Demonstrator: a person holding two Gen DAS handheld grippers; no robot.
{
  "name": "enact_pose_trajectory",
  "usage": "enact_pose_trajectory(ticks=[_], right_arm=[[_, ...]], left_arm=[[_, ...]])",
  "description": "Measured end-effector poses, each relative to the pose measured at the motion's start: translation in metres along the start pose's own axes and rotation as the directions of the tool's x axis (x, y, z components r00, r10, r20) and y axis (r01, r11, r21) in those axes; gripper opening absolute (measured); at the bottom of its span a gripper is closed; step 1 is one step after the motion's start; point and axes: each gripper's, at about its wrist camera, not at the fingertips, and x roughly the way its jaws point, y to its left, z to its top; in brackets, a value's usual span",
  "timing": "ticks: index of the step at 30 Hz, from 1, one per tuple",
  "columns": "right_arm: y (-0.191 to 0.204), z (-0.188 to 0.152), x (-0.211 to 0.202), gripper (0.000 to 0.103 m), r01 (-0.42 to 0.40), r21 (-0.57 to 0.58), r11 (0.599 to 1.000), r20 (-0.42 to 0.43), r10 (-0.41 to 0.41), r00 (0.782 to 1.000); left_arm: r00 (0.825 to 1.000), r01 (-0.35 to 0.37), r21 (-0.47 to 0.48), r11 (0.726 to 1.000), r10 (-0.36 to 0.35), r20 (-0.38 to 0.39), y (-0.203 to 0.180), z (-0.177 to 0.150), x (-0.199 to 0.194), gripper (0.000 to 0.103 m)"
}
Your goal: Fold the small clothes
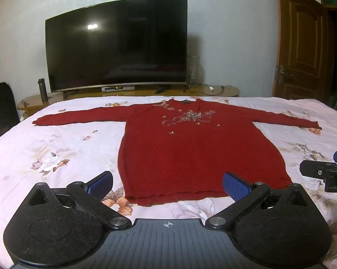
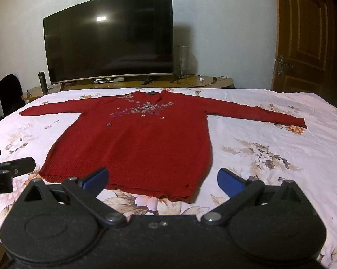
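Note:
A red knit sweater [image 1: 190,152] with beaded flowers on the chest lies flat on the bed, front up, both sleeves spread out sideways, hem toward me. It also shows in the right wrist view [image 2: 137,148]. My left gripper [image 1: 168,185] is open and empty, hovering just above the hem's left half. My right gripper [image 2: 162,179] is open and empty, above the hem's right corner. The right gripper shows at the right edge of the left wrist view [image 1: 325,172]. The left gripper shows at the left edge of the right wrist view [image 2: 9,168].
The bed has a pale pink floral sheet [image 1: 56,148]. Behind it stands a low wooden TV cabinet [image 1: 132,93] with a large dark television [image 1: 116,44], a dark flask [image 1: 43,89] and cables. A brown door [image 1: 302,42] is at the right.

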Motion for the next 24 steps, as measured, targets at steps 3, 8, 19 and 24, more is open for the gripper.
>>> enact_pose_trajectory(ticks=[3, 8, 19, 24], right_arm=[[0.0002, 0.0001, -0.0004, 0.103, 0.002, -0.002, 1.000, 0.001, -0.002, 1.000], [0.0012, 0.0000, -0.0010, 0.103, 0.004, -0.004, 1.000, 0.000, -0.004, 1.000], [-0.0002, 0.0002, -0.0016, 0.103, 0.002, -0.001, 1.000, 0.003, -0.002, 1.000], [0.0000, -0.0005, -0.0012, 0.103, -0.005, -0.003, 1.000, 0.003, 0.005, 1.000]], left_arm=[[1.000, -0.002, -0.001, 1.000, 0.002, -0.001, -0.0003, -0.0002, 0.0005, 0.103], [1.000, -0.004, -0.002, 1.000, 0.004, -0.002, -0.0023, -0.0010, -0.0006, 0.103], [1.000, -0.010, 0.001, 1.000, 0.010, -0.001, -0.0031, -0.0020, -0.0009, 0.103], [1.000, -0.015, 0.001, 1.000, 0.015, 0.000, -0.0031, -0.0020, -0.0027, 0.103]])
